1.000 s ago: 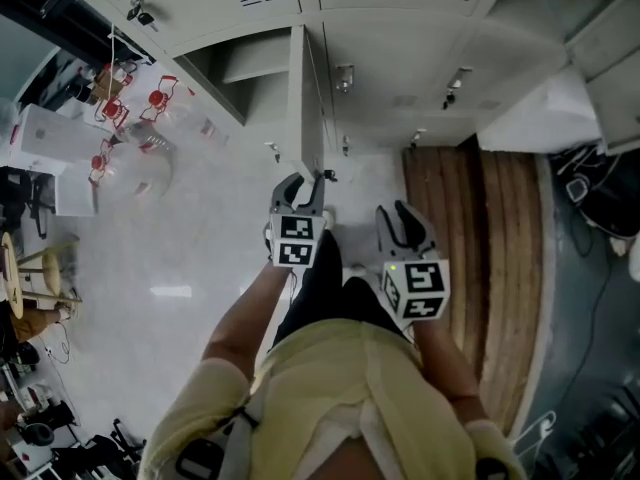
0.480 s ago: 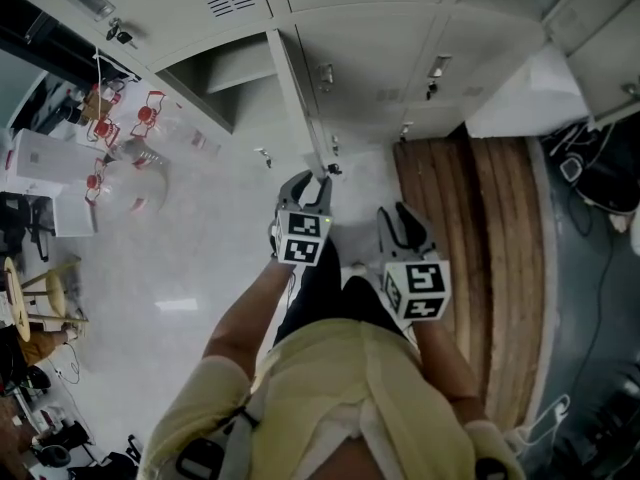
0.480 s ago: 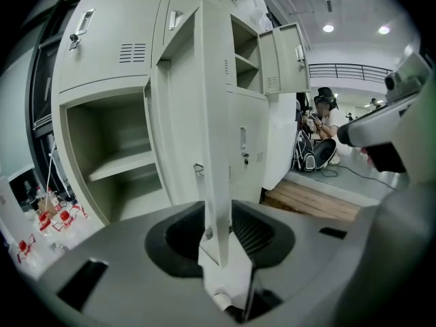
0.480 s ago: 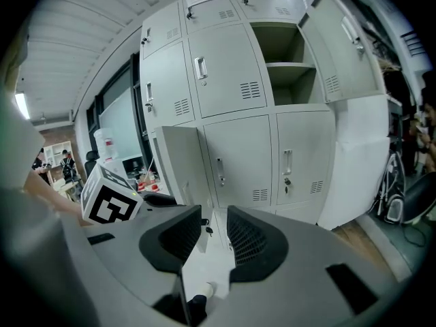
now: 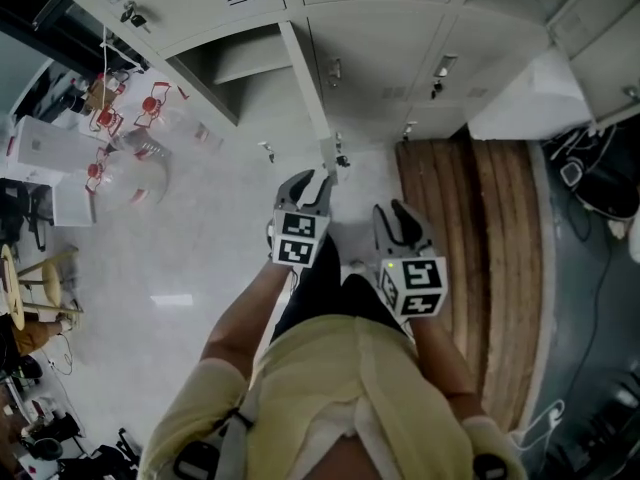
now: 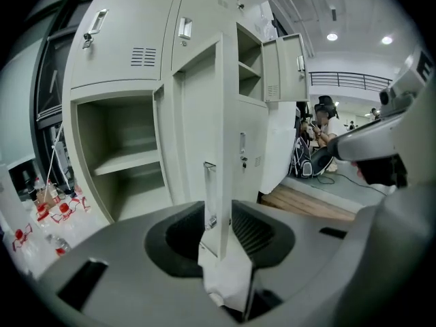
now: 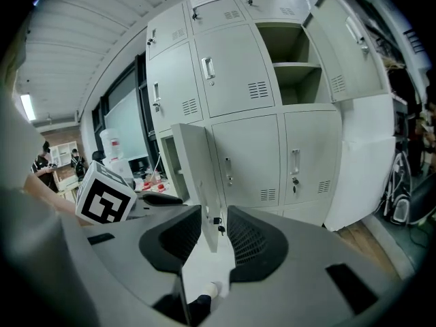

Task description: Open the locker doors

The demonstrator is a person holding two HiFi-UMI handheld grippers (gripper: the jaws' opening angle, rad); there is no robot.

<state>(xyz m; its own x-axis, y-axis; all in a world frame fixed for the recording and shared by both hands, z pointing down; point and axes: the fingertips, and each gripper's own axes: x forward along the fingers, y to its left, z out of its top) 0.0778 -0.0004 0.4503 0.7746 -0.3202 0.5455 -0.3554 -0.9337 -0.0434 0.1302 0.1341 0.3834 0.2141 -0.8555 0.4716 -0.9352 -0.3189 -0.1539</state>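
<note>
A bank of grey lockers fills the top of the head view. One lower locker door (image 5: 312,93) stands swung out, showing me its thin edge. The open compartment (image 5: 232,66) with a shelf lies left of it. My left gripper (image 5: 312,178) is shut on that door's free edge (image 6: 216,182), and the jaws (image 6: 219,227) pinch it near the latch. My right gripper (image 5: 397,211) hangs to the right, apart from the door. It (image 7: 216,234) is open with nothing between the jaws. Two lower doors (image 7: 248,162) (image 7: 306,157) beside the open one are closed.
A wooden pallet (image 5: 500,248) lies on the floor to the right, with a white panel (image 5: 530,108) leaning behind it. Red-labelled bottles (image 5: 130,138) stand left of the lockers. An upper locker (image 7: 294,63) is open. Cables (image 5: 600,188) trail at far right.
The door's free edge has swung a little to the right with my left gripper still on it. It now shows edge-on. My right gripper has stayed put.
</note>
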